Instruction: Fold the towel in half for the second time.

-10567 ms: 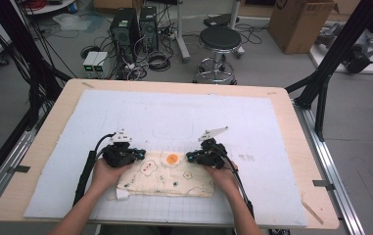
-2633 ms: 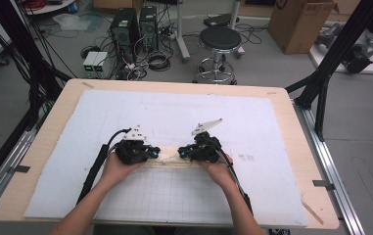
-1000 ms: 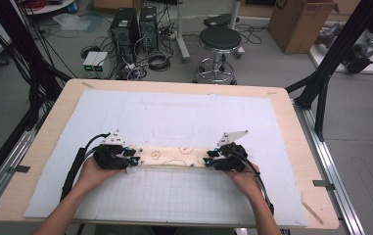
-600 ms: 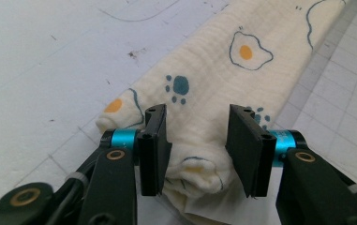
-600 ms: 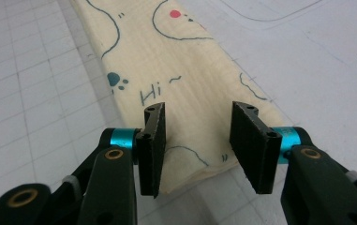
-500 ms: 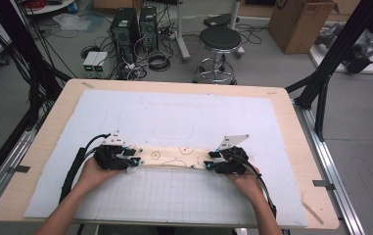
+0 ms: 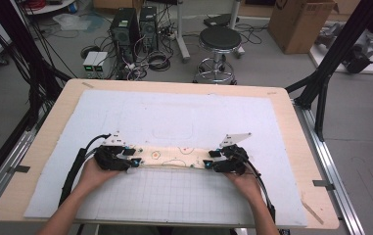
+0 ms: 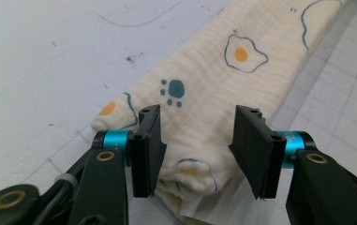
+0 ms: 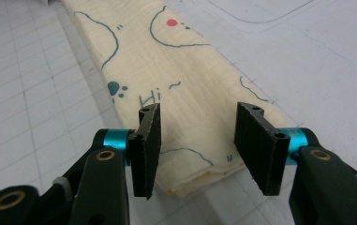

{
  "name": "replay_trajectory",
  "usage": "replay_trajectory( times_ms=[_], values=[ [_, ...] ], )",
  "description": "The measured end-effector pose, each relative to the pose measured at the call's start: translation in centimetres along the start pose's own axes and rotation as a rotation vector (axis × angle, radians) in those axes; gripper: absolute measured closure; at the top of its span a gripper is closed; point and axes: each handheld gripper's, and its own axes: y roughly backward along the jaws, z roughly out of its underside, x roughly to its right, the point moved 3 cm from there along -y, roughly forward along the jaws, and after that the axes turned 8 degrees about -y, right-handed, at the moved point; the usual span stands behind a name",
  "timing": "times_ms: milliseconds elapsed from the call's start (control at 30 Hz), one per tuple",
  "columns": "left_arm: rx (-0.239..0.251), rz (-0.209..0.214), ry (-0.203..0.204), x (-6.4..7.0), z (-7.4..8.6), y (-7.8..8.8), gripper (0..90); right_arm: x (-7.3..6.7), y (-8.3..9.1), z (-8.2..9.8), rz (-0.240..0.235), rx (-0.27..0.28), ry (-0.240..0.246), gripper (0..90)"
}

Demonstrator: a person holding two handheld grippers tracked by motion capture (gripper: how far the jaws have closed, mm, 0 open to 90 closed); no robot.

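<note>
- Nearest us, our left gripper [image 7: 134, 161] and right gripper [image 7: 207, 165] sit low on the table [image 7: 57, 127], toward its near edge, one at each end of the folded cloth [image 7: 172, 156].
- In the left gripper view our jaws have just been opening; the rolled end of the cloth [image 8: 199, 117] lies between them, but the pads stand clear of it, so it is released.
- In the right gripper view the jaws have likewise just been opening; the flat, layered end [image 9: 185, 98] lies between them, let go.
- The cloth rests as a long narrow strip on the white mat [image 7: 184, 110], parallel to the near edge.
- We judge the lengthwise folds done and laid down; folding the strip shorter, end to end, may remain.
- Beyond the far edge stand a stool [image 7: 219, 41] and computer towers [image 7: 136, 24].
</note>
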Motion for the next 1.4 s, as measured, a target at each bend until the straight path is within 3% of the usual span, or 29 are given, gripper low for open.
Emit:
replay_trajectory(
  times_ms=[267,500,533,633,800,1133,1400],
  values=[
    [0.073,-0.027,0.044,-0.3,-0.6,1.8,47.8,-0.1,1.0,-0.5,0.027,0.071,-0.027,39.0],
    [0.099,-0.069,0.021,0.4,-0.5,3.0,45.8,-0.3,2.0,-0.8,0.060,0.114,-0.040,30.6],
    [0.112,-0.071,0.034,0.4,-0.2,3.1,45.9,-0.3,2.1,-0.8,0.061,0.116,-0.042,30.0],
    [0.094,-0.074,0.045,0.5,0.6,3.1,44.4,-0.4,2.4,-0.8,0.060,0.131,-0.062,27.0],
    [0.117,-0.092,0.048,0.7,0.9,3.9,41.2,-0.2,2.9,-0.8,0.084,0.143,-0.082,20.7],
    [0.122,-0.102,0.066,1.1,1.4,4.9,35.4,-0.7,4.0,-0.7,0.115,0.171,-0.085,12.5],
    [0.140,-0.118,0.083,1.5,2.1,5.9,31.2,-1.2,5.1,0.1,0.142,0.197,-0.084,12.2]
  ],
)
